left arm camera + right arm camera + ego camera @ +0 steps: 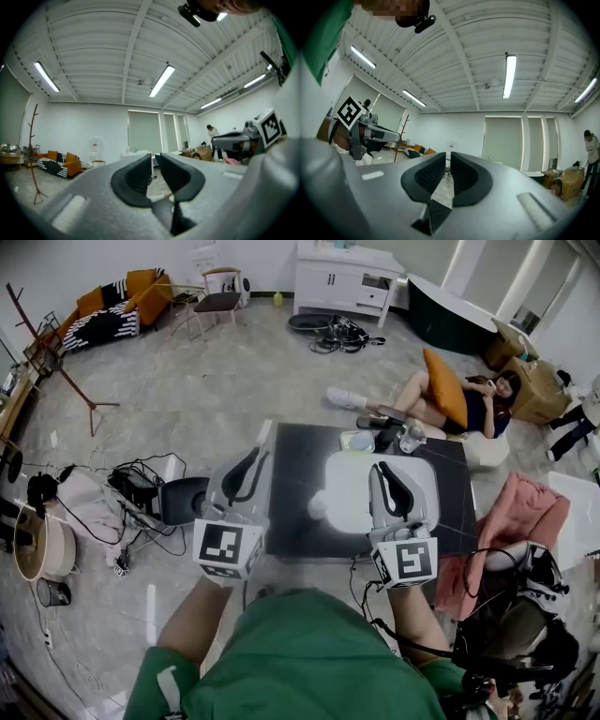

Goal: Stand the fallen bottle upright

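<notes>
On the dark table [300, 521] lies a bright white mat [352, 488]. A pale rounded object [319, 506] rests at the mat's left edge. It is washed out by glare, and it looks like the fallen bottle. My left gripper [253, 461] hovers level over the table's left edge, just left of that object. Its jaws [153, 161] are nearly together, with nothing between them. My right gripper [384, 474] is held level above the mat, to the right of the pale object. Its pads [448, 165] leave only a thin slit and hold nothing. Neither gripper view shows the bottle.
A glass cup [410, 437] and a small dish [357, 441] stand at the table's far edge. A person [469, 399] reclines on the floor beyond, beside an orange cushion [446, 388]. Pink cloth [525, 512] lies to the right. Cables and a black box [180, 499] lie to the left.
</notes>
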`<move>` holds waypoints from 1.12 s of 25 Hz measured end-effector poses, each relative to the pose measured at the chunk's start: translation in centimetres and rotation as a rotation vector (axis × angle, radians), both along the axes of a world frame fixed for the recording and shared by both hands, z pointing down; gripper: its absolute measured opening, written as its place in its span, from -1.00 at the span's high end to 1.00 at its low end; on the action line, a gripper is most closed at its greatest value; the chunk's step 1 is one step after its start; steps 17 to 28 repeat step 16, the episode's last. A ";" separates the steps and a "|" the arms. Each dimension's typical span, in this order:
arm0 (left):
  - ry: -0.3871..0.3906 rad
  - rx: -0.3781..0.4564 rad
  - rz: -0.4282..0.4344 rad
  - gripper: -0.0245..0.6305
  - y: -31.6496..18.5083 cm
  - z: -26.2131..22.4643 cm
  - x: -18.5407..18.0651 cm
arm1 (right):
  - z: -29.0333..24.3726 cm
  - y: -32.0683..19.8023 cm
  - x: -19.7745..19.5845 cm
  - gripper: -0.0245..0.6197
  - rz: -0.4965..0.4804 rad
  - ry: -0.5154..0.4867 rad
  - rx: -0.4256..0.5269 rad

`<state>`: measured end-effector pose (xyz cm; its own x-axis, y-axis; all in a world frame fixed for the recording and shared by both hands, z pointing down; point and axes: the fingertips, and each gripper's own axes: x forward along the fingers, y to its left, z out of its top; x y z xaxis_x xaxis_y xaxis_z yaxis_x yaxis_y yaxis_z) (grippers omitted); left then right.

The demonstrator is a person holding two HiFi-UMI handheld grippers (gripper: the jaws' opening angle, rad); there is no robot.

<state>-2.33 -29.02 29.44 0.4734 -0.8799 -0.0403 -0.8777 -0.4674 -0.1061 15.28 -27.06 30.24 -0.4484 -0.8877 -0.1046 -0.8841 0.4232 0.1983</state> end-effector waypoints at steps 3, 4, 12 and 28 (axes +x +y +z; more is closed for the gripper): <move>0.000 -0.004 -0.005 0.76 0.0 0.1 0.2 | 0.0 0.0 0.2 0.82 -0.006 0.002 -0.004; -0.001 -0.006 -0.007 0.76 0.0 0.1 0.3 | 0.1 -0.1 0.3 0.82 -0.009 0.002 -0.005; -0.007 -0.011 -0.028 0.76 -0.3 0.5 1.7 | 0.3 -0.5 1.7 0.82 -0.033 0.003 -0.008; -0.008 -0.014 -0.037 0.76 -0.5 0.9 2.7 | 0.6 -0.7 2.7 0.82 -0.041 0.002 -0.011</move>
